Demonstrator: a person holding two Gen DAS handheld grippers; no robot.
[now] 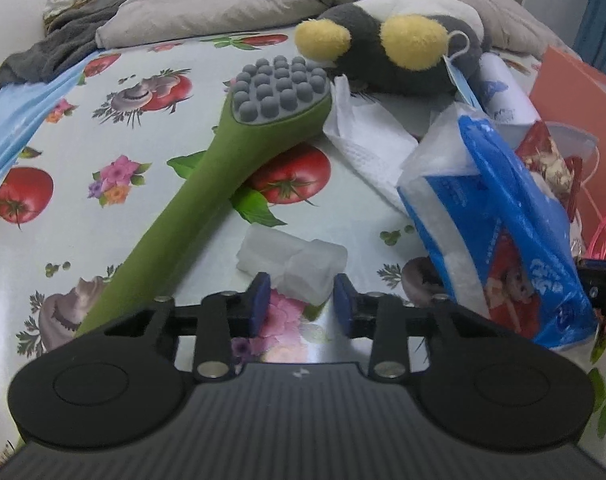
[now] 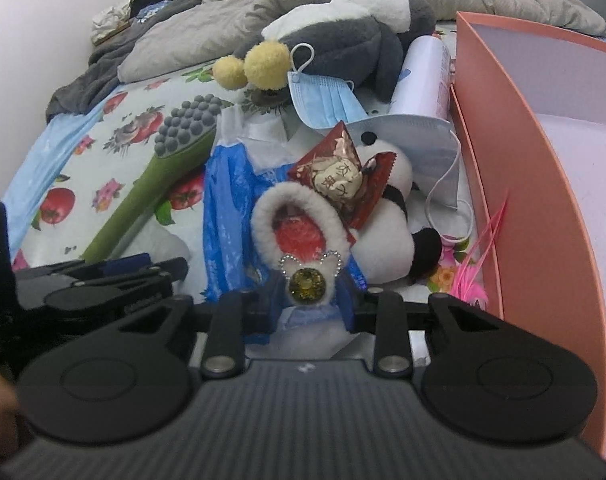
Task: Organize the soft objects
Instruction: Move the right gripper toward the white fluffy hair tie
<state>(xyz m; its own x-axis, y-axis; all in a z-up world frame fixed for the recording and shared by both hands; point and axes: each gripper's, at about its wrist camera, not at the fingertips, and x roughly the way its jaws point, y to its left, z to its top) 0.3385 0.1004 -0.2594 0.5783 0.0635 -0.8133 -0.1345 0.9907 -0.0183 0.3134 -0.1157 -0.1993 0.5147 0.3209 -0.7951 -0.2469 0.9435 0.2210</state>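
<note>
**A:** Left view: the left gripper (image 1: pixel 301 302) hangs low over a bench covered in a tomato-and-flower print cloth (image 1: pixel 63 152). Its blue pads stand partly apart, with a small clear plastic packet (image 1: pixel 293 266) between them at the tips. Whether the pads press on it cannot be told.

**B:** And around it?

**A:** A green long-handled massage brush (image 1: pixel 207 176) with grey nubs lies on a slant to the left of the packet. A white paper napkin (image 1: pixel 367 140) lies beyond it, and a blue-wrapped tissue pack (image 1: pixel 499 216) lies to the right. A grey and white plush toy (image 1: pixel 383 44) with yellow feet lies at the far edge, against a rumpled beige quilt (image 1: pixel 223 4).

**B:** The right view?

**A:** The right gripper (image 2: pixel 309 312) is down on the tissue pack (image 2: pixel 227 216), jaws partly apart. A white fur-trimmed ring with a yellow stone (image 2: pixel 307 280) sits between the fingers; contact with the pads is hidden, so a hold cannot be confirmed. Just behind the ring, a red snack wrapper (image 2: pixel 339 176) lies on a small panda plush (image 2: pixel 395 224).

**B:** Anything further back?

**A:** A blue face mask (image 2: pixel 323 100) and a white face mask (image 2: pixel 415 136) lie near the big plush. A pink box (image 2: pixel 543 184) stands open at the right, with pink feathers (image 2: pixel 471 284) at its foot. The left gripper (image 2: pixel 115 276) shows at the lower left.
</note>
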